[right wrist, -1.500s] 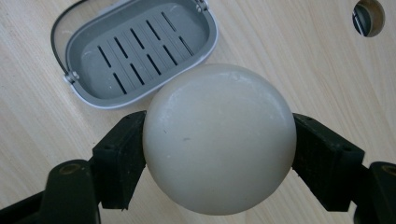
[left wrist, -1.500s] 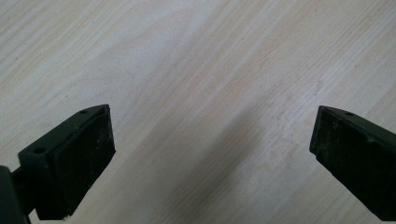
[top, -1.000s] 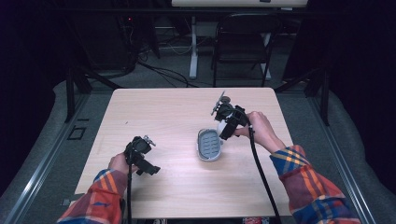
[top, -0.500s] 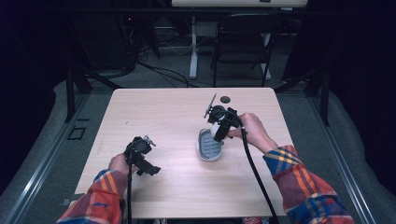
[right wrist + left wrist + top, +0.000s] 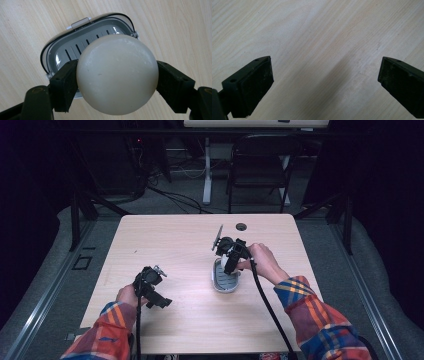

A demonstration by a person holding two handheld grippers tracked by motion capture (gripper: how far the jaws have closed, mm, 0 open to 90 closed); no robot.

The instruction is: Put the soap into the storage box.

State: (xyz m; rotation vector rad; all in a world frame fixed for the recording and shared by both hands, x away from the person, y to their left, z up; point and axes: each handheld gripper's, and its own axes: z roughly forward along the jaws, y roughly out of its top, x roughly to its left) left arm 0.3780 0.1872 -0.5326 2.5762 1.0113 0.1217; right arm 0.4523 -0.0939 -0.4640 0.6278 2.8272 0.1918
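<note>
A round cream bar of soap (image 5: 117, 75) sits between the two black pads of my right gripper (image 5: 117, 83), which is shut on it. Just beneath the soap lies a grey soap dish (image 5: 72, 48) with a slotted floor and a white rim. In the high view the right gripper (image 5: 231, 264) points down over the upper end of the soap dish (image 5: 226, 281) at the middle right of the table. My left gripper (image 5: 159, 300) hovers near the front left of the table. Its jaws stand wide apart over bare wood, so the left gripper (image 5: 324, 82) is open with nothing in it.
The light wooden table (image 5: 175, 240) has a small round cable hole (image 5: 241, 226) near its far edge. Behind the table stand a dark chair (image 5: 260, 165) and a white post, with cables on the floor. A black cable trails from each gripper.
My right gripper has carried the soap leftward and down, from beside the dish's far right end to above the dish. The left hand has stayed in place.
</note>
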